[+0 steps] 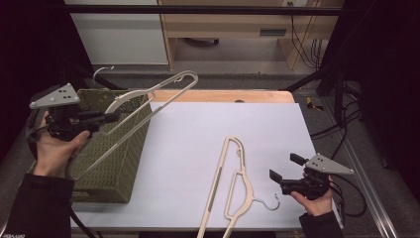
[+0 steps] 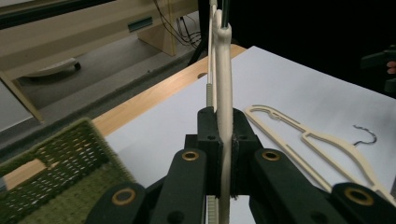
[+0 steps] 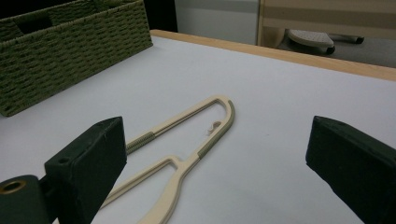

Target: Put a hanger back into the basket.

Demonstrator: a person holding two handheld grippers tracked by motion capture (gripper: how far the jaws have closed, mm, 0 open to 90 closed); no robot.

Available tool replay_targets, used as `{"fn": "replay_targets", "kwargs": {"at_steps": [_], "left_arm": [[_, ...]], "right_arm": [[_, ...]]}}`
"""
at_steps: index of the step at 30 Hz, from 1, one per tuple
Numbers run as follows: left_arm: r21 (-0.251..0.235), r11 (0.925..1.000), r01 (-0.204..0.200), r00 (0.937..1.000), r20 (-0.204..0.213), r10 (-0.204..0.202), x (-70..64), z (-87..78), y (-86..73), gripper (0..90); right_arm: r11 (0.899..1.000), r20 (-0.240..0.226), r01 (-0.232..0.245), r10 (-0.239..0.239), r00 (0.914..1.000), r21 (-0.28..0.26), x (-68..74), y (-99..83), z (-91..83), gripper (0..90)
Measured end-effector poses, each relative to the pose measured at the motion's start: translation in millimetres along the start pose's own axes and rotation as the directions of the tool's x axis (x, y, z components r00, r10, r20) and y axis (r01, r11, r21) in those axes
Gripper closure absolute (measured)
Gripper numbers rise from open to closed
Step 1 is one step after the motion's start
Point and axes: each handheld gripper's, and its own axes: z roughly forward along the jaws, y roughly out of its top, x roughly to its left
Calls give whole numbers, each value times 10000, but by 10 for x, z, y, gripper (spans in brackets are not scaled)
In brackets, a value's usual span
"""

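- Gripping a cream hanger (image 1: 148, 96), the left gripper (image 1: 106, 119) is seen with fingers closed on it, raised above the green basket (image 1: 116, 163).
- Right gripper (image 1: 280, 173) fingers are spread wide, empty, near a second hanger (image 1: 233, 183) lying on the bench (image 1: 198, 139).
- No legible writing is noted.

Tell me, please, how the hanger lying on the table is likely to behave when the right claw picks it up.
The flat hanger looks thin and light, so probably easy to lift. Gripped off-centre, it may swing. Its metal hook could snag on the way into the basket.
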Motion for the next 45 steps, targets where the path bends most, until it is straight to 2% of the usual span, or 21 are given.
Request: {"fn": "replay_targets", "kwargs": {"at_steps": [2,3,6,7,8,10,11,14,17,20,24,30,36,40,41,45], "left_arm": [[22,10000,75,9995,-321,-74,163,-76,-54,858],[22,10000,75,9995,-321,-74,163,-76,-54,858],[141,9998,161,9973,-723,-150,317,-143,-132,858],[229,9994,271,9955,-914,-249,411,-183,-194,858],[229,9994,271,9955,-914,-249,411,-183,-194,858],[327,9986,416,9922,-1185,-374,540,-230,-290,858],[327,9986,416,9922,-1185,-374,540,-230,-290,858],[457,9979,467,9873,-1542,-392,669,-259,-382,858],[411,9969,667,9856,-1580,-595,770,-273,-468,858],[517,9961,719,9835,-1697,-622,846,-276,-544,858],[549,9932,1026,9769,-1938,-902,960,-275,-673,858],[951,9859,1380,9712,-2084,-1158,1055,-230,-839,858],[1098,9800,1659,9710,-1917,-1429,1080,-186,-961,858],[1135,9741,1956,9658,-1948,-1712,1091,-146,-1048,858],[1162,9705,2110,9635,-1922,-1865,1101,-137,-1090,857],[1418,9616,2350,9579,-2015,-2044,1124,-107,-1231,857]], "right_arm": [[10000,57,-59,59,10000,-11,9,-1,11,56],[10000,57,-59,59,10000,-11,9,-1,11,56],[10000,21,14,-14,10000,2,2,-2,6,56],[10000,17,12,-12,10000,3,1,-1,3,56],[10000,15,12,-12,10000,-8,0,0,1,56],[10000,4,8,-8,10000,-14,0,0,1,56],[10000,4,8,-8,10000,-14,0,0,1,56],[10000,43,-48,48,10000,-20,6,-1,13,56],[10000,43,-48,48,10000,-28,7,-2,15,56],[10000,66,-46,46,10000,1,5,-5,18,56],[10000,52,-35,35,10000,16,5,-7,19,56],[10000,66,-9,9,10000,11,2,-8,16,56],[10000,47,-23,23,10000,35,5,-11,25,55],[10000,2,-57,57,10000,29,8,-10,21,56],[10000,-8,-57,57,10000,28,8,-10,20,56],[10000,19,-59,59,10000,62,11,-12,27,57]]}}
